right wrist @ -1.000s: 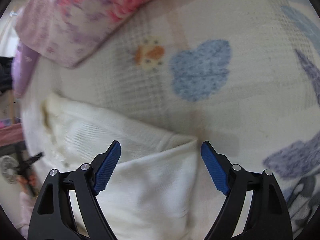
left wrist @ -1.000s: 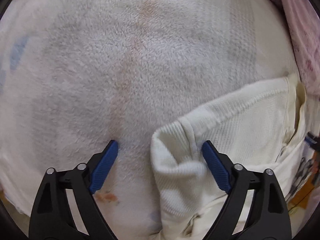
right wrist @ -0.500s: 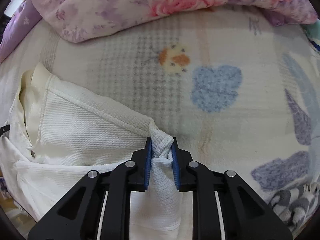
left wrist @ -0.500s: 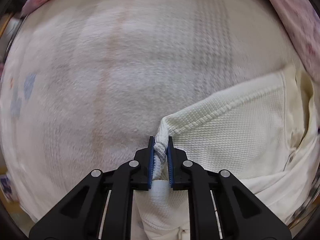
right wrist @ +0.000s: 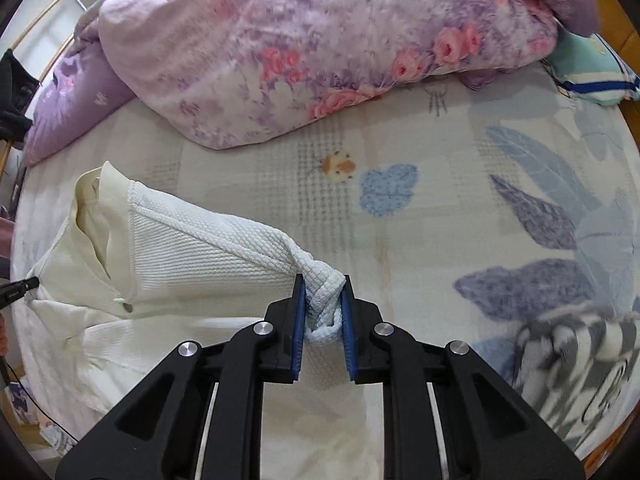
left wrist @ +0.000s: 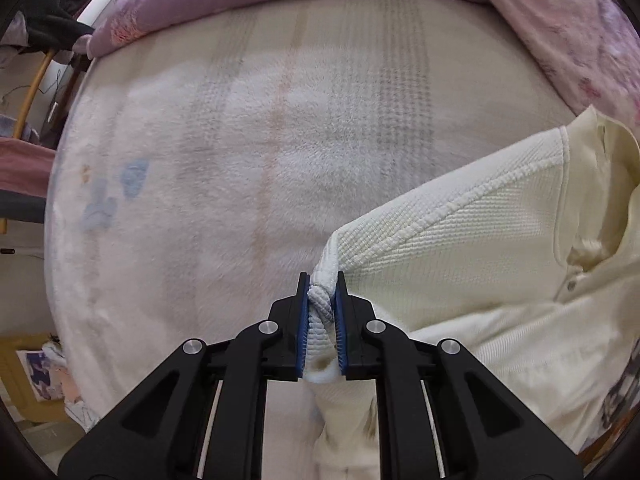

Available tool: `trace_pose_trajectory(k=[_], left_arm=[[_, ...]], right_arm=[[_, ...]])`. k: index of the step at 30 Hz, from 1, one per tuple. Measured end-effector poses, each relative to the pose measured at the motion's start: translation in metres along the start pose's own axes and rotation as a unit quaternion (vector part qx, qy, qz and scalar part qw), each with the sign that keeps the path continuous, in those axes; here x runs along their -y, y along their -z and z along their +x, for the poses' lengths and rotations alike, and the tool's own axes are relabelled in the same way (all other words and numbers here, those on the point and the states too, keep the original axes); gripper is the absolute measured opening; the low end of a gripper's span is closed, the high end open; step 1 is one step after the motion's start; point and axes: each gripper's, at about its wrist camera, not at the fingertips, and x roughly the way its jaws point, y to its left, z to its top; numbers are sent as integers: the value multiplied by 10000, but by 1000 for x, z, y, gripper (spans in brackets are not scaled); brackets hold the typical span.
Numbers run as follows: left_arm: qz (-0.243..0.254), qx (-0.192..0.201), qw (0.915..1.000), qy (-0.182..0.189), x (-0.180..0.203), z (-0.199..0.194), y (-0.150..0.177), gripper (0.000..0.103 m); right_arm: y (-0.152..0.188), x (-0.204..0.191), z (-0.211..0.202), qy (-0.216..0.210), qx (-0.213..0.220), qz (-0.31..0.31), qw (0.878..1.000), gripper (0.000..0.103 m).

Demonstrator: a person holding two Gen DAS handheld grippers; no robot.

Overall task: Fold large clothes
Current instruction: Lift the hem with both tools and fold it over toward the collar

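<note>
A cream waffle-knit shirt (left wrist: 460, 248) with a collar and buttons lies on a pale fleece blanket (left wrist: 240, 152) spread over a bed. My left gripper (left wrist: 322, 280) is shut on a bunched shoulder corner of the shirt, which hangs lifted off the blanket. In the right wrist view the same shirt (right wrist: 192, 256) stretches to the left, and my right gripper (right wrist: 323, 282) is shut on its other shoulder corner, also raised. Both blue pads pinch folded fabric tightly. The shirt's lower part hangs below the grippers, mostly hidden.
A purple floral quilt (right wrist: 320, 48) is heaped along the far side of the bed. A teal striped pillow (right wrist: 592, 76) sits at the far right. A grey striped cloth (right wrist: 580, 344) lies at the right. The bed's left edge (left wrist: 56, 208) drops to a cluttered floor.
Both grippers went from open over the shirt's corners to shut on them, then rose, lifting the shoulders off the blanket; more of the bed and quilt has come into view.
</note>
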Motion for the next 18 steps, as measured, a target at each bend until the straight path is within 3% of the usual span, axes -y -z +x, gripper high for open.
trace_pose_trajectory(k=[12,18], left_arm=[[461,477,9977,-103,-8,-105,92,11],[562,818,9946,-296,-5,-145,158,11]], right_arm=[[61,-9,-105,-7,562,-154,9983,14],[122,-21,-160,252,981,-458,9938,13]])
